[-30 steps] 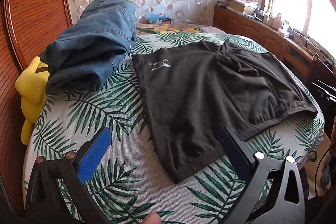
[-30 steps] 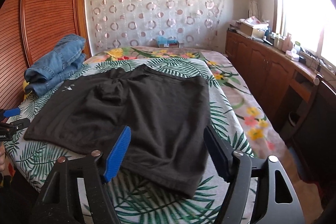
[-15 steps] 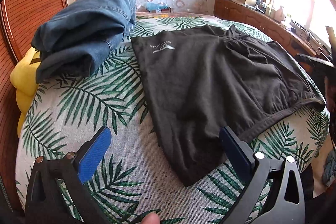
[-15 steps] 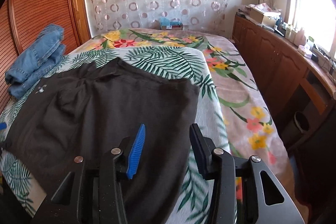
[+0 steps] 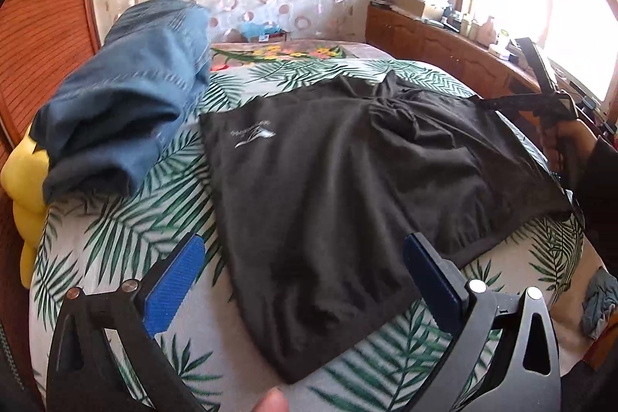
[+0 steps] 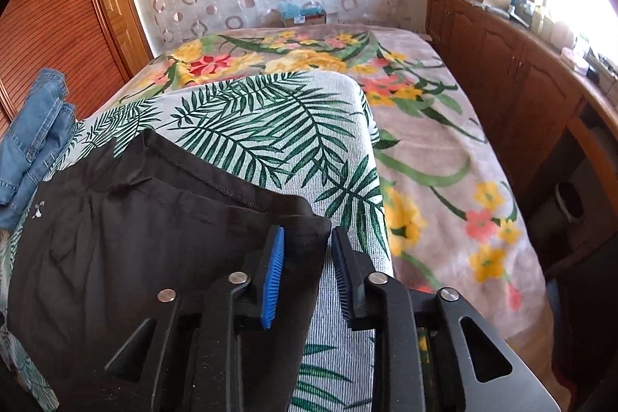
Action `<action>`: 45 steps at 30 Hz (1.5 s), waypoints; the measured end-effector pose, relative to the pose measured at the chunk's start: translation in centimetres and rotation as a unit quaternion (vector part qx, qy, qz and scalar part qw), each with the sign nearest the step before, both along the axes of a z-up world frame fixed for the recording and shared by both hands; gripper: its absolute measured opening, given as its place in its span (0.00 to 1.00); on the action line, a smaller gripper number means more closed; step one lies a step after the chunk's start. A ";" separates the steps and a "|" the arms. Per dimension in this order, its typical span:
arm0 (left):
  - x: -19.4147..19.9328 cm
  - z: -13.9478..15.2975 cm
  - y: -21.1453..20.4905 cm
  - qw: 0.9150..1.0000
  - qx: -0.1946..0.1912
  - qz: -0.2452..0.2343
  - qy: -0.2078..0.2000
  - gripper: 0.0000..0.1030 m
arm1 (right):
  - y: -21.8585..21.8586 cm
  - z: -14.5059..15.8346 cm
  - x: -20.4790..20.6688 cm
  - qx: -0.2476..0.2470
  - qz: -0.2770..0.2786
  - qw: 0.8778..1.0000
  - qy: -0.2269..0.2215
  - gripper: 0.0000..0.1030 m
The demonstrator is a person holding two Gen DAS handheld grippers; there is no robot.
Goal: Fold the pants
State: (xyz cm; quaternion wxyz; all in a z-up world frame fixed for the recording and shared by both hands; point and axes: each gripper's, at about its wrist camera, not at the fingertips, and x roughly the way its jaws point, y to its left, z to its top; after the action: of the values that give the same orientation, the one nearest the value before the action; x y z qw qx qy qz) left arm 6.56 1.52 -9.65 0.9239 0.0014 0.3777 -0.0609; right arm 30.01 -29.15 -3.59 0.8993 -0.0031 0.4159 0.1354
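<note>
The right tongs (image 6: 308,250), nearly together, straddle a corner of the black shorts (image 6: 127,242); the left tongs (image 5: 305,280) gape apart above the near hem. Gripping step; next, pinch both corners.

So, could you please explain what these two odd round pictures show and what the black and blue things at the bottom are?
Each picture comes from a wide-angle camera on a hand-held clamp, looking out along its two blue-padded fingers. A person holds one clamp in each hand; there is no robot.

One view shows the left gripper, wide open above the near edge of the black pants, holding nothing. The other shows the right gripper, nearly closed around a corner of the same pants; I cannot tell whether it grips yet.

The pants lie spread on a leaf-print bed cover. Folded jeans sit beside them.
</note>
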 end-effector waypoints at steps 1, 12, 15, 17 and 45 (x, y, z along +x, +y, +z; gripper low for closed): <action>0.2 0.0 -0.2 1.000 0.002 -0.003 0.000 1.00 | -0.2 0.1 -0.1 0.003 0.002 1.000 0.000 0.12; 1.2 -1.4 -0.4 1.000 0.014 -0.001 0.022 1.00 | -1.7 2.3 -4.0 -0.029 -0.053 0.997 -0.057 0.15; 1.2 -1.6 -0.3 1.000 0.015 0.000 0.024 1.00 | -1.9 2.4 -5.3 -0.007 -0.049 0.997 -0.051 0.19; 1.3 -1.7 -0.4 1.000 0.015 -0.001 0.027 1.00 | -2.1 2.1 -6.1 -0.004 -0.042 0.998 -0.043 0.21; 1.6 -2.5 -0.8 0.999 0.026 -0.003 0.041 1.00 | -1.4 3.4 -16.7 -0.014 0.006 0.999 -0.041 0.36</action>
State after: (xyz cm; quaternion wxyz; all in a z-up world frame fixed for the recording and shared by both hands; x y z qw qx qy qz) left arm 8.17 0.74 -12.13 0.9073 0.0238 0.4163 -0.0541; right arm 13.29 -30.57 -0.16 0.9145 -0.0239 0.3808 0.1348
